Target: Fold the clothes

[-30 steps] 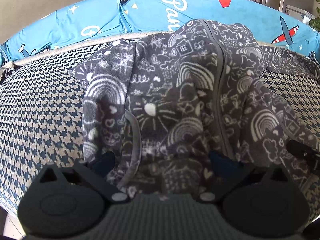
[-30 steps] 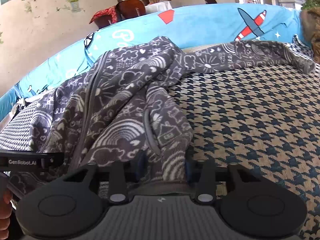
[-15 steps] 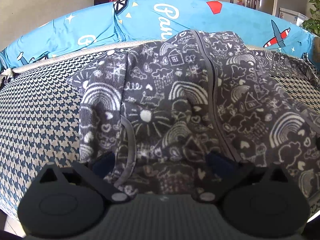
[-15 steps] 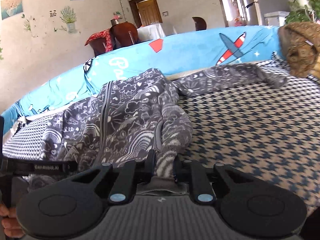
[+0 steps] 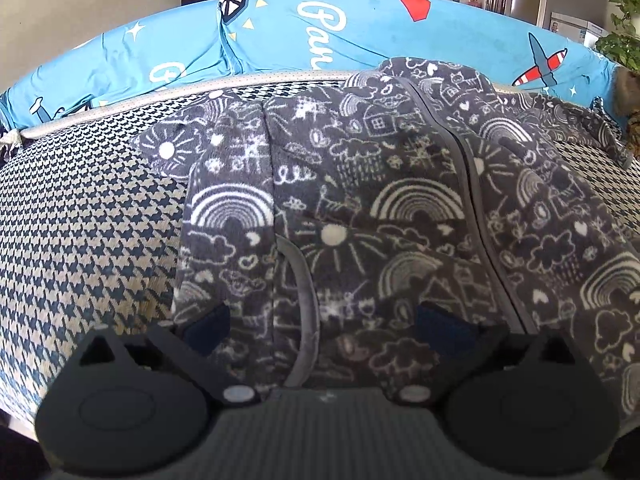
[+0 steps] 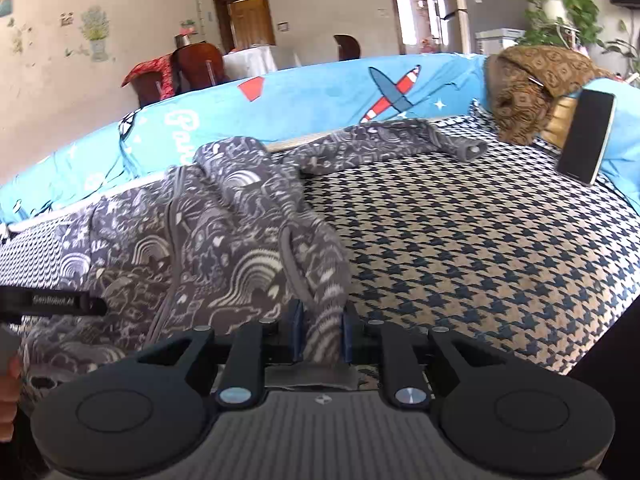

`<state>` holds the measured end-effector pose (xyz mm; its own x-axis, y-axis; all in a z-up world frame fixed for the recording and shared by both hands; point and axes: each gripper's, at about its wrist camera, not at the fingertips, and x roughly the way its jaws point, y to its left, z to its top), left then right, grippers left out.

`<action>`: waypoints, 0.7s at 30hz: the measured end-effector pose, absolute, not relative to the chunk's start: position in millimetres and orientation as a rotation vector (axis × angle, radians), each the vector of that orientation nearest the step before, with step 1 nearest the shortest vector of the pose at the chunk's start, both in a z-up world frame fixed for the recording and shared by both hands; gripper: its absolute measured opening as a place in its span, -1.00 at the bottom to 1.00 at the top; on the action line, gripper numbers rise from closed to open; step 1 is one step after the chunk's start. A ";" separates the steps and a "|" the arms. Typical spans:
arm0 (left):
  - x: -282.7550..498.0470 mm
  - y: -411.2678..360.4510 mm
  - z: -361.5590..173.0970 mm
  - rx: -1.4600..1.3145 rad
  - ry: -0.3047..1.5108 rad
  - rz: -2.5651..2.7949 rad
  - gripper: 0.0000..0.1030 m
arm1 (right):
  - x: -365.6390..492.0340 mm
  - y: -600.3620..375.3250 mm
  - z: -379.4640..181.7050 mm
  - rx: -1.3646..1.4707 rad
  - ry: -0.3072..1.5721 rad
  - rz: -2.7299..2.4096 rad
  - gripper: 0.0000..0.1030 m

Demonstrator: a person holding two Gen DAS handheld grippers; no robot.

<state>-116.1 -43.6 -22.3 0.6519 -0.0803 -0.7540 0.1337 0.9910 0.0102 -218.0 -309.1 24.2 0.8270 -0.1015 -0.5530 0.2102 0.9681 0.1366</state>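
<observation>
A grey fleece jacket (image 5: 400,208) printed with white rainbows and doodles lies front up, zip closed, on a houndstooth-covered bed (image 5: 80,232). My left gripper (image 5: 322,324) hangs over its hem with both fingers wide apart and the fabric spread beneath them. In the right wrist view the same jacket (image 6: 224,240) lies bunched, one sleeve (image 6: 384,144) stretched toward the far edge. My right gripper (image 6: 320,332) is shut on the jacket's hem corner, which is pulled up into a ridge. The other gripper's body (image 6: 52,302) pokes in from the left.
A blue cartoon-print cushion wall (image 5: 320,28) runs along the bed's far edge. A brown patterned bundle (image 6: 532,84) and a dark phone (image 6: 586,136) lean at the right end. A person's fingers (image 6: 10,396) show at the left edge. Bare houndstooth cover (image 6: 480,248) lies right of the jacket.
My right gripper closed tighter on the hem and lifted and pulled back, stretching the jacket. The left gripper stayed open and drew back slightly.
</observation>
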 end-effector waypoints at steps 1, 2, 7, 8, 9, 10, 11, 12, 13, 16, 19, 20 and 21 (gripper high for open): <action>-117.2 -43.6 -22.8 0.068 0.854 -0.123 1.00 | -218.4 -312.2 24.8 0.205 0.570 -0.189 -0.55; -118.6 -43.8 -23.5 0.070 0.856 -0.126 1.00 | -217.8 -315.2 24.7 0.214 0.569 -0.210 -0.53; -123.9 -52.8 -25.8 0.096 0.861 -0.141 1.00 | -212.1 -322.1 21.4 0.251 0.589 -0.221 -0.48; -124.6 -54.2 -25.7 0.101 0.862 -0.144 1.00 | -211.3 -321.2 20.7 0.247 0.590 -0.216 -0.44; -125.2 -55.3 -25.8 0.105 0.862 -0.148 1.00 | -210.4 -320.4 19.8 0.246 0.592 -0.210 -0.42; -126.0 -56.5 -26.3 0.109 0.861 -0.151 1.00 | -209.1 -319.9 18.5 0.247 0.597 -0.202 -0.32; -126.6 -57.5 -26.9 0.114 0.861 -0.153 1.00 | -207.7 -319.5 17.1 0.248 0.602 -0.195 -0.20; -126.9 -58.4 -27.6 0.118 0.861 -0.155 1.00 | -205.7 -319.2 15.1 0.249 0.612 -0.194 -0.16; -127.0 -59.3 -28.4 0.122 0.862 -0.155 1.00 | -203.7 -318.6 13.0 0.250 0.619 -0.196 -0.13; -126.8 -59.1 -29.7 0.126 0.863 -0.155 1.00 | -198.1 -317.0 8.3 0.253 0.630 -0.196 -0.12; -127.5 -57.9 -29.0 0.119 0.858 -0.154 1.00 | -190.9 -314.3 2.1 0.252 0.671 -0.164 -0.01; -128.0 -58.2 -28.5 0.121 0.855 -0.155 1.00 | -188.7 -313.1 -0.1 0.249 0.681 -0.159 -0.01; -128.5 -58.5 -28.2 0.123 0.852 -0.156 1.00 | -187.3 -311.7 -1.6 0.241 0.682 -0.159 -0.01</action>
